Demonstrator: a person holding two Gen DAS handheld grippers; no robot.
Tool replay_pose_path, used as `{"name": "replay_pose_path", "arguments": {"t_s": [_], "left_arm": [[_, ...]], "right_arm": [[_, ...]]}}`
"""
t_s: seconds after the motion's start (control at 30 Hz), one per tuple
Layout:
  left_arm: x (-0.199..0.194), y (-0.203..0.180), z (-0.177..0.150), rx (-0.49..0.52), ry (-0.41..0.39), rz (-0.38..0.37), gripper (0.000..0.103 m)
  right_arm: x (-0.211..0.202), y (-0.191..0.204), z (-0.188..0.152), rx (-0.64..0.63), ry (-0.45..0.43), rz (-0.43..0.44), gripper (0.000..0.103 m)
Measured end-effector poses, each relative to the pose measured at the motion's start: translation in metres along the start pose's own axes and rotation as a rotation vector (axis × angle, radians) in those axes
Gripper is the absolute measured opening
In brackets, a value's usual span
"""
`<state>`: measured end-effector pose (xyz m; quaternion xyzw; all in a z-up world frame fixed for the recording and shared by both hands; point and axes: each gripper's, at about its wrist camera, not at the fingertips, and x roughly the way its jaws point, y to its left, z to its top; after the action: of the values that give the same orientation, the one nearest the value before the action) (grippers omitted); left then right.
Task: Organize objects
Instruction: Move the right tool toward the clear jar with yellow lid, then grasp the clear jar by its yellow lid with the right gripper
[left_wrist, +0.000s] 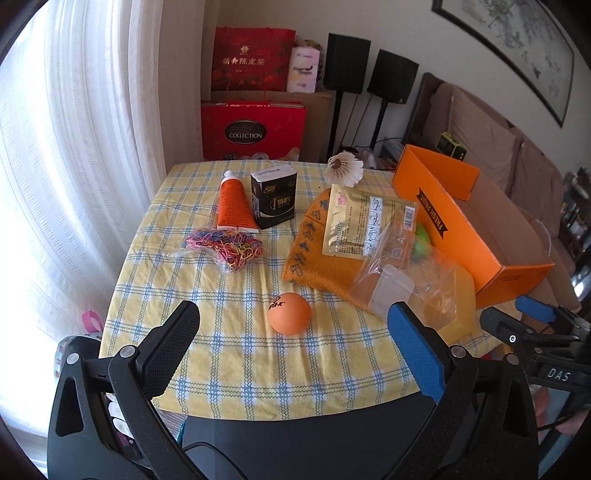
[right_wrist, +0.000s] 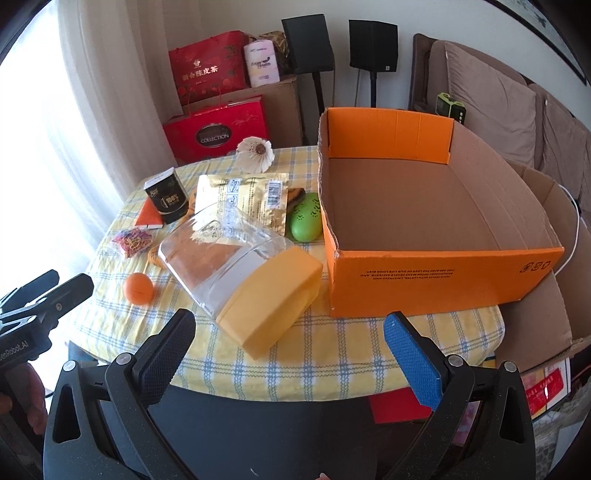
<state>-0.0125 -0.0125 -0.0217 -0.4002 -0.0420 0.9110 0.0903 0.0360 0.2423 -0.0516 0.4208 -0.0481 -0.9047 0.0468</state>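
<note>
Nearest the lens in the left wrist view, the left gripper (left_wrist: 293, 317) hangs above the near edge of the table (left_wrist: 258, 369), its fingers (left_wrist: 173, 347) spread wide and touching nothing; an orange ball (left_wrist: 290, 313) with dark lettering too small to read lies on the checked cloth between the fingertips. In the right wrist view, the right gripper (right_wrist: 288, 328) is likewise spread wide and empty, just short of the yellow lid of a clear container (right_wrist: 236, 258) lying on its side. An orange cardboard box (right_wrist: 436, 236) stands at the right edge of the table, empty, marked "FRESH FRUIT" on one wall and with small upside-down print on its near wall. A green egg-shaped object (right_wrist: 306, 218) touches the box's left wall. A gold foil packet (left_wrist: 364, 221) with a barcode rests on an orange knitted cloth (left_wrist: 314, 254). Toward the far left corner stand a black tissue pack (left_wrist: 273, 199) marked "100%" and an orange tube (left_wrist: 232, 203); a bag of coloured rubber bands (left_wrist: 229, 247) lies just in front of them. A shuttlecock (left_wrist: 343, 168) sits at the far edge. Beyond the table, a red bag (left_wrist: 253, 129) reads "COLLECTION".
</note>
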Motion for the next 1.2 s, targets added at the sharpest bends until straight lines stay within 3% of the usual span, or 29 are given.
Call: {"name": "replay_pose_path", "arguments": {"t_s": [0.2,0.4,0.5,0.57,0.7,0.83,1.07,1.2], "left_arm": [[0.012,0.002,0.011,-0.013,0.005,-0.105,0.095],[0.026,-0.011,0.024,0.007,0.001,-0.18,0.095],[0.041,-0.021,0.029,0.031,0.022,-0.214,0.095],[0.051,-0.026,0.03,0.038,0.035,-0.233,0.094],[0.066,-0.029,0.029,0.028,0.059,-0.294,0.087],[0.072,-0.03,0.027,0.011,0.069,-0.374,0.087],[0.082,-0.037,0.023,0.011,0.1,-0.488,0.087],[0.077,-0.044,0.022,0.051,0.092,-0.493,0.083]], "right_arm": [[0.006,-0.005,-0.003,0.034,0.019,0.058,0.102],[0.014,-0.008,-0.006,0.064,0.044,0.121,0.096],[0.021,-0.004,-0.008,0.062,0.064,0.152,0.088],[0.026,-0.001,-0.011,0.055,0.076,0.174,0.076],[0.034,0.005,-0.014,0.03,0.091,0.187,0.065],[0.044,0.009,-0.016,0.016,0.111,0.202,0.048],[0.047,0.008,-0.019,0.011,0.108,0.212,0.048],[0.045,0.01,-0.019,-0.004,0.099,0.2,0.049]]}}
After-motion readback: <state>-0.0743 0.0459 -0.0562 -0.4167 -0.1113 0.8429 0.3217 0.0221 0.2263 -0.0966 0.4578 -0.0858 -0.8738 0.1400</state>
